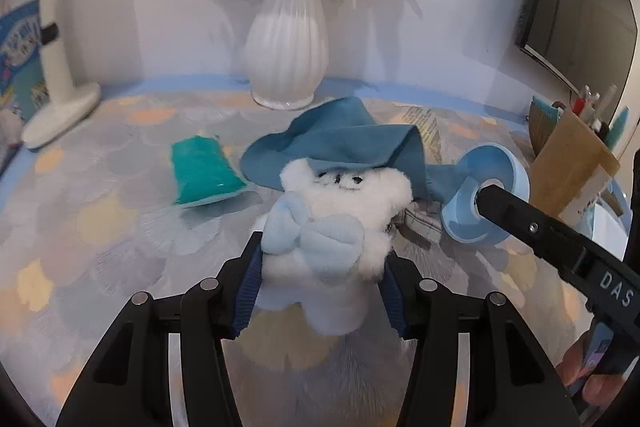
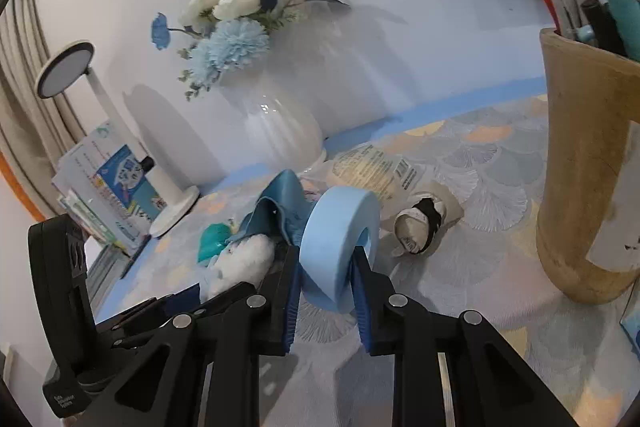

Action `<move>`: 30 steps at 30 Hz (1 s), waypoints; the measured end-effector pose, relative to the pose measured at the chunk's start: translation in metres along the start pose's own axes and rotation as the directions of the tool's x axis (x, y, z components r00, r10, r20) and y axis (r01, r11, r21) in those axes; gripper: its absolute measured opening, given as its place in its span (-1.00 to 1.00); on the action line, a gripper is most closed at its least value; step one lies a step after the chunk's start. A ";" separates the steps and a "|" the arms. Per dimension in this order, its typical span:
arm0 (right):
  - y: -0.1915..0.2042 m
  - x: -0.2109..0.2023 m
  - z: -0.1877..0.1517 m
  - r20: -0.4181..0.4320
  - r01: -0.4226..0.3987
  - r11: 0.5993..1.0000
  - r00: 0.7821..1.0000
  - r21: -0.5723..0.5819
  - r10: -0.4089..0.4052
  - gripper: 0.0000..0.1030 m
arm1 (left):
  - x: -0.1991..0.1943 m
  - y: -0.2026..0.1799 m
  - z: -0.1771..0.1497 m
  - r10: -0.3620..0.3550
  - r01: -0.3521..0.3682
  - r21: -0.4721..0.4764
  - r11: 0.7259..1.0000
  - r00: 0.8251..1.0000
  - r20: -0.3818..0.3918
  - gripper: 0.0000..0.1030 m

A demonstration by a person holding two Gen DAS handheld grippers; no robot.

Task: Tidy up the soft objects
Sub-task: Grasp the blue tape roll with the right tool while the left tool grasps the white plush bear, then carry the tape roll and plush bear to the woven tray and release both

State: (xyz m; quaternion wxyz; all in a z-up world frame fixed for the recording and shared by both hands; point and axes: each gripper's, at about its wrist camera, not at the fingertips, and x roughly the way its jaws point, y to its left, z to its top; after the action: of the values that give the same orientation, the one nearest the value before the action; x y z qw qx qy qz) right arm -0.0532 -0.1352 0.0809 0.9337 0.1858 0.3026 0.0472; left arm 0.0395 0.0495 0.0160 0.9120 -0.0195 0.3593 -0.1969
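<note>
left tongs: pinching white plush toy at its lower body, blue pads on both sides; toy raised off surface
right tongs: clamped on light blue foam ring, one finger through the hole, one outside; ring upright
blue cloth: crumpled on surface just behind plush toy, touching its head
teal pouch: lying on surface, left of cloth
rolled sock: white with black band, on surface right of ring
white vase: with flowers, at back by wall
wooden holder: pens inside, far right
surface: scallop-patterned cover
</note>
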 end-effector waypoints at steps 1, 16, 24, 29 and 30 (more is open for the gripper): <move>0.001 -0.003 -0.002 0.003 -0.001 1.000 1.000 -0.003 0.001 -0.55 | -0.005 -0.003 -0.004 0.010 -0.010 0.008 1.000 1.000 0.007 -0.03; -0.010 -0.055 -0.028 0.050 -0.059 0.997 0.997 0.043 0.057 -0.55 | -0.039 0.002 -0.048 0.025 -0.027 -0.151 0.988 1.000 -0.012 -0.03; -0.003 -0.063 -0.032 0.060 -0.122 0.992 0.991 0.012 0.121 -0.55 | -0.045 -0.005 -0.054 0.074 -0.076 -0.139 0.987 0.997 -0.016 -0.03; -0.004 -0.066 -0.035 0.069 -0.157 0.988 0.985 0.016 0.155 -0.55 | -0.047 -0.009 -0.055 0.096 -0.098 -0.129 0.987 0.995 -0.021 -0.03; -0.004 -0.067 -0.035 0.072 -0.163 0.987 0.984 0.015 0.161 -0.55 | -0.048 -0.010 -0.055 0.092 -0.094 -0.131 0.987 0.996 -0.023 -0.03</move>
State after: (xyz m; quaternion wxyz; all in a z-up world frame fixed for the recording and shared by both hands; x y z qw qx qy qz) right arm -0.1284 -0.1414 0.0903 0.9348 0.2212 0.2540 0.1131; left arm -0.0318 0.0639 0.0079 0.9138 -0.0615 0.3798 -0.1301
